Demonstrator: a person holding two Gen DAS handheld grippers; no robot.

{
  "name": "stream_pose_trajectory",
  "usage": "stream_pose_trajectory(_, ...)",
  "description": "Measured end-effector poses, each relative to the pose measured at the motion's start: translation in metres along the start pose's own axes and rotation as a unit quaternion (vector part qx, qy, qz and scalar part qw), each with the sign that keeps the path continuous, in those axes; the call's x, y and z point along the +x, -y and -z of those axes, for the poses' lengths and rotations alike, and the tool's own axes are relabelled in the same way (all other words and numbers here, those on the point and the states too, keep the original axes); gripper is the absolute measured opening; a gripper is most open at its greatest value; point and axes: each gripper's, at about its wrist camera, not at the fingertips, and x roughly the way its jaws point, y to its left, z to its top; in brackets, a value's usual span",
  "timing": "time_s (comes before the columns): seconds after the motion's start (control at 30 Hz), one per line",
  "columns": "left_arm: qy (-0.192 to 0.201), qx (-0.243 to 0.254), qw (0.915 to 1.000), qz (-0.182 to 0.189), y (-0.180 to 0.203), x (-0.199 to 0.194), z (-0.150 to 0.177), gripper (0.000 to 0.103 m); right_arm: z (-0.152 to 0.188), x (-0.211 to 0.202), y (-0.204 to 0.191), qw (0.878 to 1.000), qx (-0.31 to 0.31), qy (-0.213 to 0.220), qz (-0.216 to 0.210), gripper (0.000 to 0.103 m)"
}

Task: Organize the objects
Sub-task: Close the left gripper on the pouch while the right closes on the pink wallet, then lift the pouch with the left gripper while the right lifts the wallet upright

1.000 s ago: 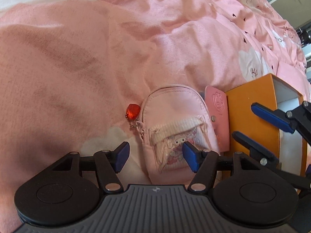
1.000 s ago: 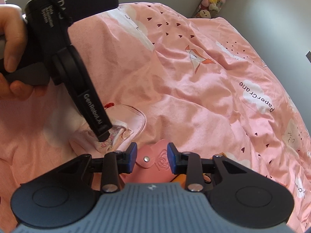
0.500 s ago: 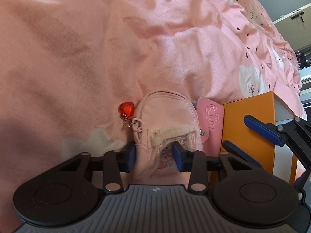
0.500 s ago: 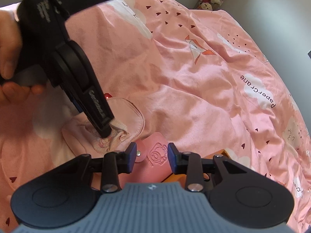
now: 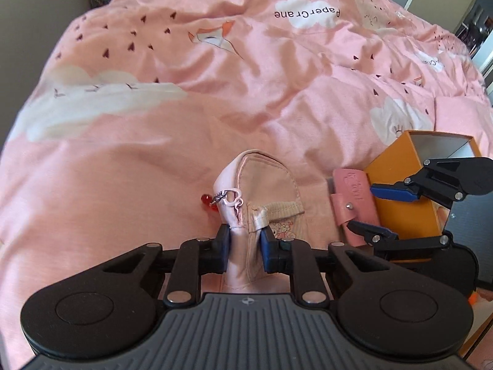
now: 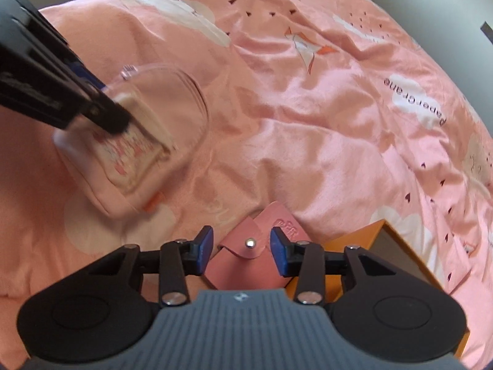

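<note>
The right wrist view is pretty smeary on the left side, so the mini backpack pouch (image 6: pixel 135 141) and the left gripper (image 6: pixel 117 123) clamped on it are just a blur there, and the gripper body is cut off at the frame edge. The orange box (image 5: pixel 403 185) is half hidden behind the right gripper (image 5: pixel 379 212) in the left view, so its inside is hard to read. The pink bedspread (image 5: pixel 215 92) has "PaperCrane" printed on white clouds; the embossed logo on the pink snap wallet (image 6: pixel 255 246) is too small to make out. The left tongs point steeply down, pinched tight on the pouch's bunched fabric, its red charm (image 5: pixel 208 200) dangling at the side. The right tongs have just been widening, straddling the wallet without touching it; the wallet leans against the box.
</note>
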Motion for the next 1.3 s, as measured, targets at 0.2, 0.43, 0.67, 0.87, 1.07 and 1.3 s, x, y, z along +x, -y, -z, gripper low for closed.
stream_pose_trajectory(0.2,-0.007,0.002,0.9999,-0.011,-0.008,0.008,0.002,0.022,-0.009,0.025,-0.013,0.998,0.008,-0.051,0.024,0.055)
stream_pose_trajectory(0.43,-0.005,0.002,1.0,-0.002,-0.013,0.011,0.003,0.022,-0.01,0.055,-0.015,0.993,0.024,-0.107,0.05,0.058)
stream_pose_trajectory(0.67,-0.005,0.003,1.0,0.004,-0.014,0.014,0.004,0.022,-0.011,0.073,-0.015,0.989,0.026,-0.132,0.069,0.071)
stream_pose_trajectory(0.87,-0.006,0.003,1.0,0.004,-0.013,0.016,0.005,0.022,-0.009,0.068,-0.014,0.989,0.019,-0.126,0.073,0.048)
stream_pose_trajectory(1.07,-0.007,0.004,1.0,0.004,-0.013,0.016,0.005,0.022,-0.005,0.042,-0.01,0.993,0.029,-0.104,0.042,0.04)
stream_pose_trajectory(1.3,-0.011,0.02,0.9997,0.0,-0.009,0.018,0.006,0.022,-0.004,-0.005,0.0,0.989,0.11,-0.039,-0.086,0.04)
